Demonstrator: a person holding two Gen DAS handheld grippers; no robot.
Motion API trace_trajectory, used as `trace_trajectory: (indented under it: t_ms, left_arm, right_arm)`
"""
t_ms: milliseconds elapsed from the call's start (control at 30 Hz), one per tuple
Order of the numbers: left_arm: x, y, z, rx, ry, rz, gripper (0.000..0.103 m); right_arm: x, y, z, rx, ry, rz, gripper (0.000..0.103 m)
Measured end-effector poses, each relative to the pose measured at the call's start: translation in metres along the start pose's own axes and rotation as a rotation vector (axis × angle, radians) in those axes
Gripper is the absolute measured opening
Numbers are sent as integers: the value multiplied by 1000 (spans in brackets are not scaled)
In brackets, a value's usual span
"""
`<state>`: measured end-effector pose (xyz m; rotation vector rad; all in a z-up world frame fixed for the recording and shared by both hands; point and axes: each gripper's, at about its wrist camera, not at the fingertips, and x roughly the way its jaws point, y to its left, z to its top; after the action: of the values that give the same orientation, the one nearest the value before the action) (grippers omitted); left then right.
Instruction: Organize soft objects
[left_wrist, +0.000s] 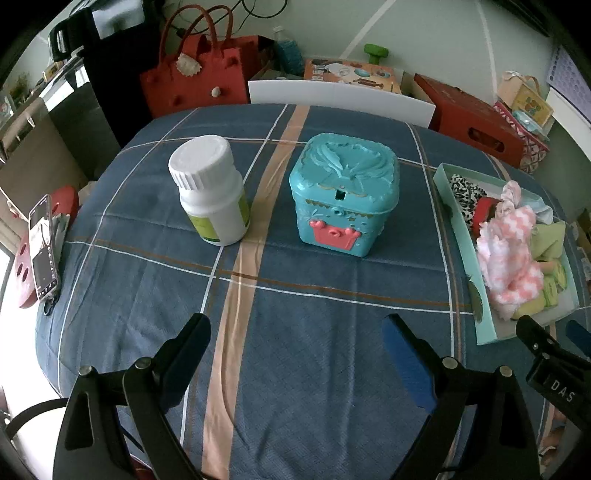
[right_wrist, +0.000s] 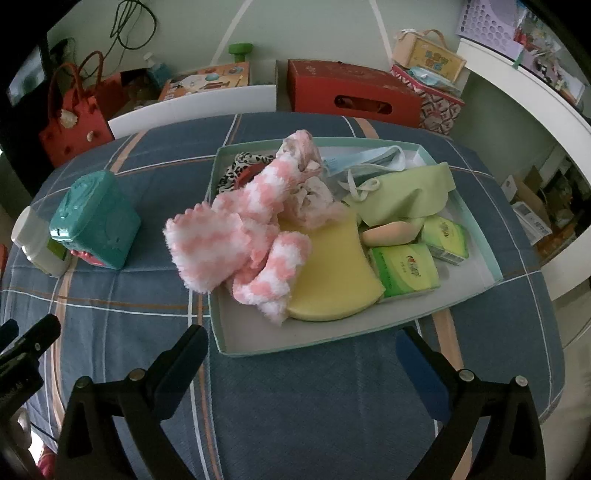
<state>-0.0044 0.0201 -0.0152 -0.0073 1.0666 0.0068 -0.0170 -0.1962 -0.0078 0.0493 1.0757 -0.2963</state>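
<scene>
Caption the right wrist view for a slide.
Open right claw faces a tray piled with fuzzy pink socks.

Dim, greenish cast – soft shadows, strong fisheye bending, dark corners

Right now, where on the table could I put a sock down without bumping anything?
The widest bare cloth is the near stretch of tablecloth, in front of the white bottle and teal box. A narrower gap lies between those two. The tray on the right is crowded: the fluffy pink socks spill over its left rim.
</scene>
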Motion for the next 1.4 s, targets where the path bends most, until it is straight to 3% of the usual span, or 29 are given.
trace_trajectory:
  t_ms: [1400]
  left_arm:
    - [4, 1, -1, -2, 8, 0, 94]
  right_arm:
    - [3, 1, -1, -3, 9, -6, 103]
